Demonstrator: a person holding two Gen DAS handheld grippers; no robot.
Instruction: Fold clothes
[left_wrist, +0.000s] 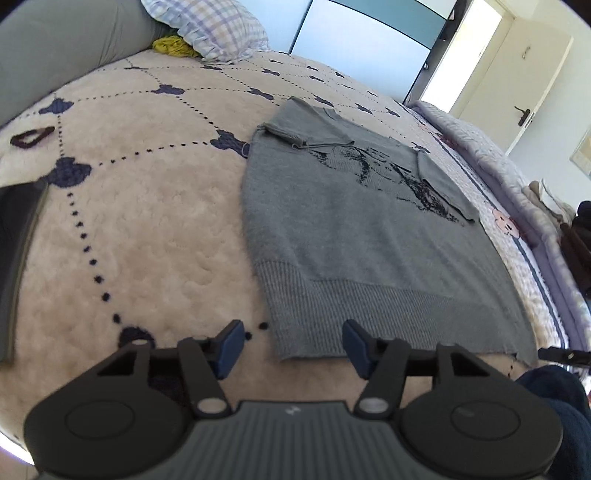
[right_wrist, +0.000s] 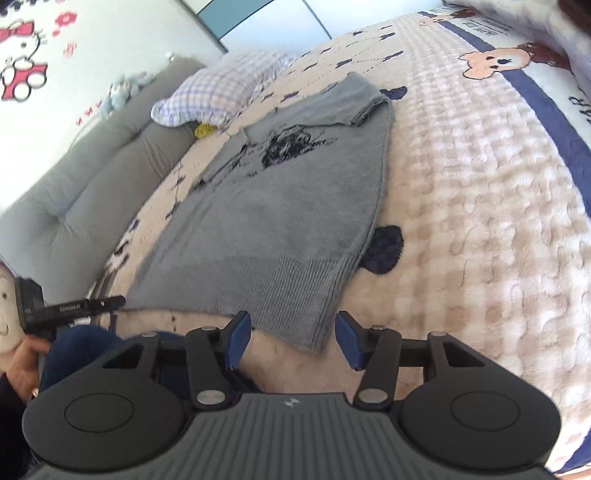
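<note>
1. Left wrist view: grey knit sweater (left_wrist: 354, 236) lies flat on the cream fleece blanket (left_wrist: 147, 229), both sleeves already folded in over the chest. The left gripper (left_wrist: 293, 345) has its jaws apart around the hem's left corner, nothing pinched.
2. Right wrist view: the right gripper (right_wrist: 293, 341) is likewise parted at the hem's right corner, empty.
3. Risk: the pads may catch the fleece along with the hem.
4. Risk: uneven lifting could skew the fold and spill the sleeves.
</note>
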